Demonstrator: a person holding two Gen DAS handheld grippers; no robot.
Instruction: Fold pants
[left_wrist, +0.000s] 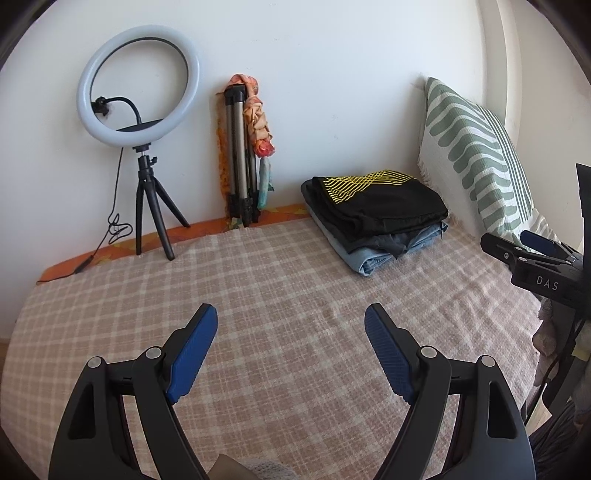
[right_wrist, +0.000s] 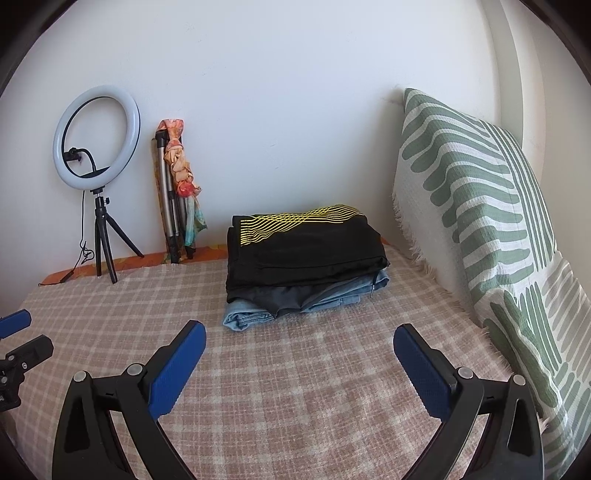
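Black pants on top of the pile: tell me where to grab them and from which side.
Grip the black pants at their near folded edge, coming in low from the front with the open right claw. That edge overhangs the jeans below it, and the pillow crowds the right side.

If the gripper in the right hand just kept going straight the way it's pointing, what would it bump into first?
Probably the checked bedspread: the right gripper is open and tilted down at bare cloth. The folded clothes stack lies just beyond; depth is hard to judge.
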